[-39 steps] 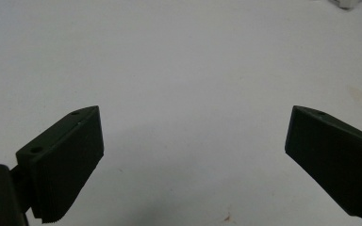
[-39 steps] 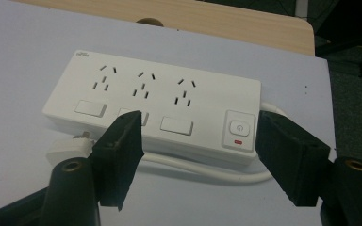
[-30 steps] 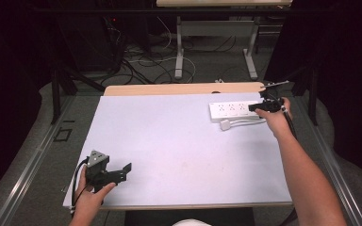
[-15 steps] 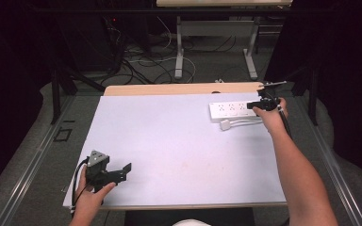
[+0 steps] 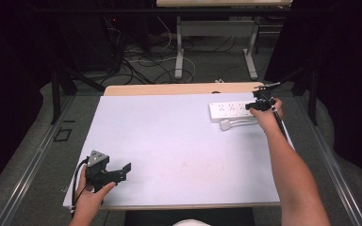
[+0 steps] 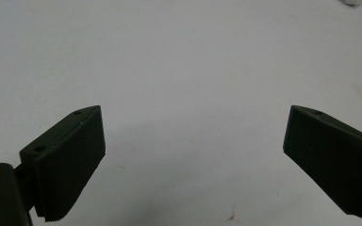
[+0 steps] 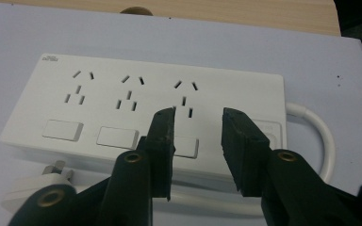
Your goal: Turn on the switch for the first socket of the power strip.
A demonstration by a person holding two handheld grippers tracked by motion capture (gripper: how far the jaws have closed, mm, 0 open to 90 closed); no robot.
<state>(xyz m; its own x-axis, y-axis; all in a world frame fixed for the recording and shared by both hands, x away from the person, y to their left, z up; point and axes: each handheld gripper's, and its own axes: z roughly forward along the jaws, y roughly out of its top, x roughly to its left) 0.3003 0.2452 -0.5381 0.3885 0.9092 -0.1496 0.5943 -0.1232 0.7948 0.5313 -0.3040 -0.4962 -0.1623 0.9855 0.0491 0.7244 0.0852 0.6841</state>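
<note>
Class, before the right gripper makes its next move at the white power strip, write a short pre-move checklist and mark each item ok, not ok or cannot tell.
1. Power strip lies flat on the table, sockets up: ok.
2. Right gripper is lined up over the third socket and its switch: ok.
3. Its jaws have just been closing, with a gap left and nothing gripped: ok.
4. Jaws touching the strip: cannot tell.
5. Strip's cable and plug lie loose beside it, unplugged: ok.
6. Left gripper is open and parked at the near left corner: ok.
</note>
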